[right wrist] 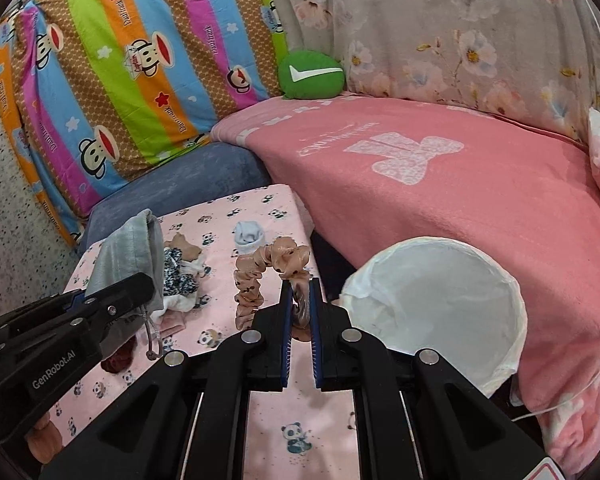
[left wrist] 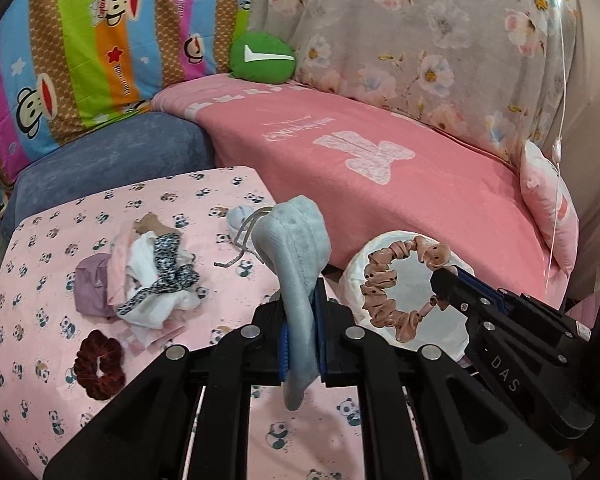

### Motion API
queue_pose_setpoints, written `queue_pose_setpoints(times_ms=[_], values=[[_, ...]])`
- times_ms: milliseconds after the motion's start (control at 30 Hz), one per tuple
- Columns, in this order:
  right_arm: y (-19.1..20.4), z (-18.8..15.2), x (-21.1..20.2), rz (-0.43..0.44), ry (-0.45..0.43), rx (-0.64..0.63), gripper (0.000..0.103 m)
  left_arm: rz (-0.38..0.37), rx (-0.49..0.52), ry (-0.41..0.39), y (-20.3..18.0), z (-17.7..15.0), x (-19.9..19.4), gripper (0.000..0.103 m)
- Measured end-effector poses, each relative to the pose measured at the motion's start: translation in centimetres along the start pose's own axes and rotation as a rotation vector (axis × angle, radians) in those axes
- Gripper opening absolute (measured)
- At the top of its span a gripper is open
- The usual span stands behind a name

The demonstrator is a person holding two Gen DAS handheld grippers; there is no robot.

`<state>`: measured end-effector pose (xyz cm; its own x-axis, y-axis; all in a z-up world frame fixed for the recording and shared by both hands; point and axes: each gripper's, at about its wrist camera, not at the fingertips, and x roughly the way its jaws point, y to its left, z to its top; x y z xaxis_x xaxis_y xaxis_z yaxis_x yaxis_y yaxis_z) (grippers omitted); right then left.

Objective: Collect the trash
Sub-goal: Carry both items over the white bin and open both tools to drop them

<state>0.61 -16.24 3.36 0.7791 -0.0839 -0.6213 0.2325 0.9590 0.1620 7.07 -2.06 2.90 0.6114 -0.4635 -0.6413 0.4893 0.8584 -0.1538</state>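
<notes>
Left gripper (left wrist: 300, 316) pinches grey pouch (left wrist: 296, 248) – right gripper (right wrist: 300, 312), scrunchie (right wrist: 268, 272)

A sofa (right wrist: 480, 208) draped in a pink blanket fills the right side, its backrest covered by a grey floral sheet (right wrist: 440, 32). A striped cartoon-monkey quilt (right wrist: 112, 92) leans at left beside a blue cushion (right wrist: 188, 184). A green round pillow (right wrist: 311, 76) sits in the corner. Speckled floor (right wrist: 8, 216) lies at far left.
</notes>
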Motion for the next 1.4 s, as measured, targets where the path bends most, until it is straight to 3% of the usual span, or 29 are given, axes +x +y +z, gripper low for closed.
queue_pose_setpoints(times_ms=[533, 1033, 1100, 1167, 1200, 1267, 1400], values=[[-11.2, -1.5, 0.3, -0.122, 0.027, 0.131, 0.009, -0.073, 0.150, 0.074, -9.9, -0.3, 5.6, 0.010], [-15.8, -2.7, 3.4, -0.166, 0.082, 0.176, 0.011, -0.078, 0.208, 0.169, -13.5, -1.0, 10.8, 0.012], [-15.9, -2.7, 3.8, -0.168, 0.087, 0.176, 0.014, -0.070, 0.205, 0.186, -13.6, -1.1, 11.3, 0.022], [-16.0, -2.8, 4.1, -0.177, 0.086, 0.179, 0.017, -0.060, 0.189, 0.183, -13.4, -1.2, 11.6, 0.056], [-16.0, -2.7, 4.2, -0.180, 0.086, 0.181, 0.018, -0.052, 0.181, 0.165, -13.3, -1.2, 11.5, 0.062], [-16.0, -2.8, 4.3, -0.186, 0.087, 0.181, 0.020, -0.039, 0.188, 0.145, -13.2, -1.2, 11.4, 0.067], [-16.0, -2.8, 4.5, -0.188, 0.088, 0.183, 0.024, -0.027, 0.190, 0.148, -13.0, -1.2, 11.4, 0.067]])
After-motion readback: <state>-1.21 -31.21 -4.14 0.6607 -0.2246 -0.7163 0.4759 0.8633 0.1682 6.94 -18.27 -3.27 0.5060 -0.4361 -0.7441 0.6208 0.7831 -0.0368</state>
